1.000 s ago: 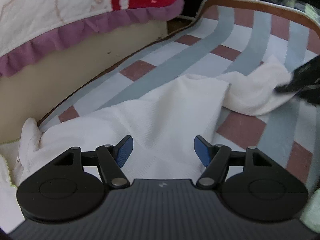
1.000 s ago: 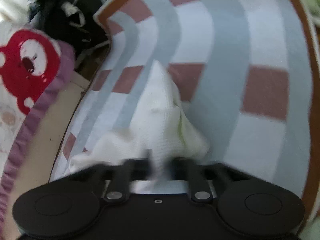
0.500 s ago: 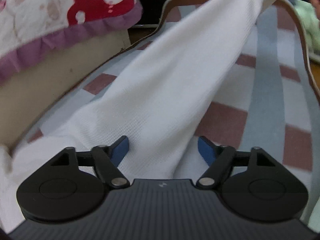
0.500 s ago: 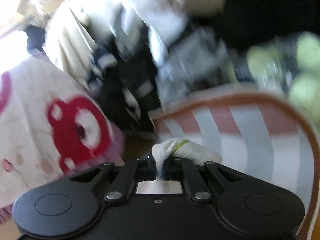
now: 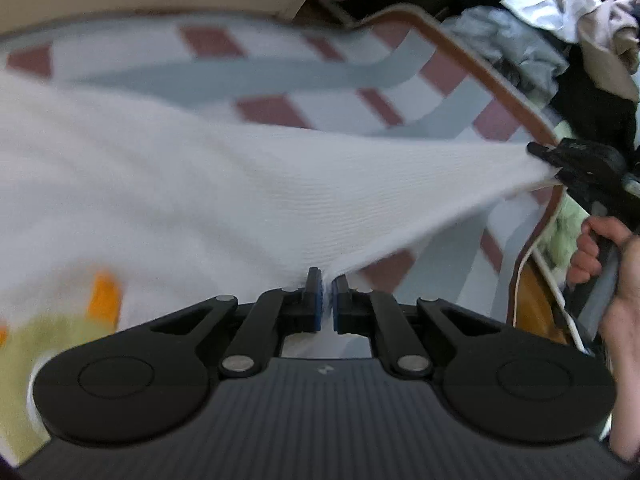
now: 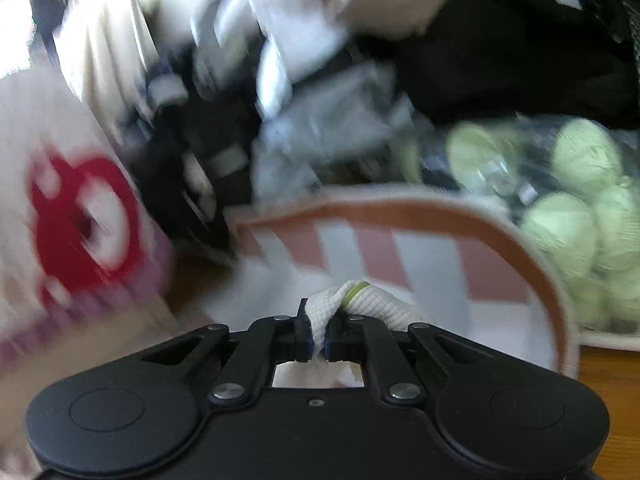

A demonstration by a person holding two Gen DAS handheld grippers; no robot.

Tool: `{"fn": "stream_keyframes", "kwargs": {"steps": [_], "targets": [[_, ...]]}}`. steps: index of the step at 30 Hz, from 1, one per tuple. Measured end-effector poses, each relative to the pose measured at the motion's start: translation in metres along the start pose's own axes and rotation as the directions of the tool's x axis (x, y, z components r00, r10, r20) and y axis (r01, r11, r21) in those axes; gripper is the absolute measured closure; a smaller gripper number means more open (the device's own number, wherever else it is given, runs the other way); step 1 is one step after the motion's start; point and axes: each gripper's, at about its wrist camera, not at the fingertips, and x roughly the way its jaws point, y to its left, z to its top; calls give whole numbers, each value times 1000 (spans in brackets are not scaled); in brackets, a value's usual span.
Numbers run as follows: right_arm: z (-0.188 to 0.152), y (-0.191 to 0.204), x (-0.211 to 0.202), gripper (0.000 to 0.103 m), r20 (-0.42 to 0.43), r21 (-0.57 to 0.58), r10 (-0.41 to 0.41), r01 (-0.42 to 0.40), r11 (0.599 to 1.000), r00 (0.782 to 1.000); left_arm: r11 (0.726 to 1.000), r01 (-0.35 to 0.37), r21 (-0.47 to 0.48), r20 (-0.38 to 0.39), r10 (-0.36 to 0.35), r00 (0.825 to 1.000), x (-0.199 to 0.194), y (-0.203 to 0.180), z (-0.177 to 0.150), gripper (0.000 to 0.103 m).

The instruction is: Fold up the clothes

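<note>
White knit garment [image 5: 240,184] hangs stretched above the striped mat [image 5: 352,76] — your left gripper [image 5: 327,300] is closing, its jaws pinching one edge, and your right gripper [image 6: 318,334] is clamped tight on a bunched corner

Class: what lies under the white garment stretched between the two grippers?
Under the white garment lies a mat with grey and reddish stripes, its brown edge showing beyond the cloth. Whatever lies beneath the garment's middle is covered and cannot be seen.
</note>
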Motion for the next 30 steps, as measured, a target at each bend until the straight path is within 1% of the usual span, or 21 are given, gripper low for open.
{"fn": "stream_keyframes", "kwargs": {"steps": [3,4,5,7,8,10,11,13,14,15,16,18,19,22,23,24,26,27,28,29,30], "targets": [[-12,-5,22,96,-148,-3,-42,42,999,988,1000,0,-14,-10,0,1000,-14,4,-6,90],[-14,-7,26,96,-170,-12,-62,61,998,984,1000,-7,-1,6,7,1000,-23,4,-4,79],[-15,-9,28,96,-179,-24,-83,80,996,980,999,-33,13,34,32,999,-33,6,0,63],[-14,-13,28,96,-183,-28,-110,106,994,977,991,-127,39,117,121,986,-59,14,12,52],[-13,-16,28,96,-184,-24,-119,116,993,976,981,-189,50,162,179,970,-72,19,21,50],[-12,-21,27,96,-171,-4,-139,140,990,975,932,-358,57,231,336,913,-90,40,45,45],[-12,-21,26,96,-160,2,-147,149,989,976,896,-441,55,261,413,872,-98,51,57,41],[-13,-17,25,96,-149,-9,-157,157,987,976,809,-586,47,307,547,779,-111,74,79,40],[-14,-15,24,96,-145,-17,-159,158,987,977,772,-633,47,303,593,746,-112,85,90,39],[-14,-14,25,96,-142,-25,-160,158,987,977,751,-660,34,289,625,725,-112,97,99,39],[-15,-12,25,96,-140,-29,-157,155,988,978,750,-661,5,268,636,724,-112,110,107,36],[-15,-12,27,96,-140,-24,-142,140,990,980,764,-643,-63,222,638,737,-109,133,117,36],[-14,-13,27,96,-138,-13,-130,129,991,982,751,-656,-76,215,655,724,-106,139,121,36],[-12,-15,27,96,-130,15,-97,100,995,987,646,-762,-52,246,748,617,-94,143,130,34],[-12,-15,27,96,-129,25,-86,90,996,988,623,-782,-31,259,761,596,-90,142,133,28],[-12,-13,26,96,-128,28,-78,82,996,989,630,-776,6,262,748,610,-84,142,137,25],[-12,-9,26,96,-124,22,-66,69,997,990,680,-731,51,241,702,670,-74,142,143,24],[-12,-7,25,96,-122,17,-59,62,998,991,694,-716,67,231,688,688,-69,141,144,24],[-12,-5,25,96,-119,14,-55,57,998,991,694,-716,80,225,687,691,-65,141,144,24],[-12,-3,24,96,-116,12,-53,55,998,992,693,-715,93,220,686,694,-60,141,144,33],[-12,-1,23,96,-113,5,-55,56,998,992,692,-714,106,214,685,696,-56,141,143,49]]}}
